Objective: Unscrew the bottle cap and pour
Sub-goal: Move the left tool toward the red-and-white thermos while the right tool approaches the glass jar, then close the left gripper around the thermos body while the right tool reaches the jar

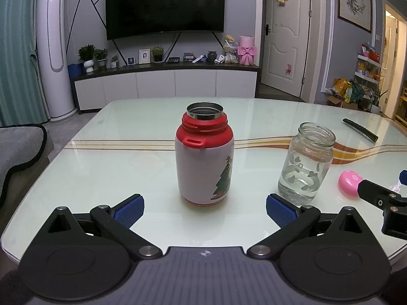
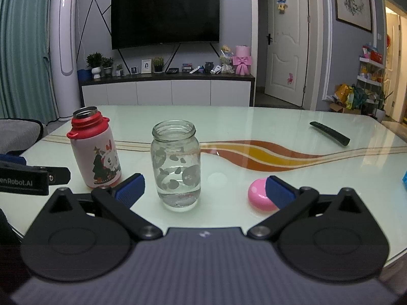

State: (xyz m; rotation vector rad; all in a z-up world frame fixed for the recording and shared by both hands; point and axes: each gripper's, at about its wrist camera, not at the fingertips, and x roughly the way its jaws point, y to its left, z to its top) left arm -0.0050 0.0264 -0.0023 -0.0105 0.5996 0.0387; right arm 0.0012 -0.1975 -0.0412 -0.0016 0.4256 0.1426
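Uncapped red-and-white bottle (image 1: 204,156) stands upright mid-tabletop (image 1: 127,132), glass jar (image 2: 176,164) with a little water just beside it, pink cap (image 2: 260,198) near the jar toward the near edge; left gripper (image 1: 205,209) and right gripper (image 2: 204,190) jaws both wide, empty.

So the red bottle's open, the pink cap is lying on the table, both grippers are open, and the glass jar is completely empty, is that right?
Not quite: the glass jar is not empty. The right wrist view shows a little clear liquid in its bottom. The rest holds: the red bottle is open, the pink cap lies on the table, and the left gripper and right gripper are open.
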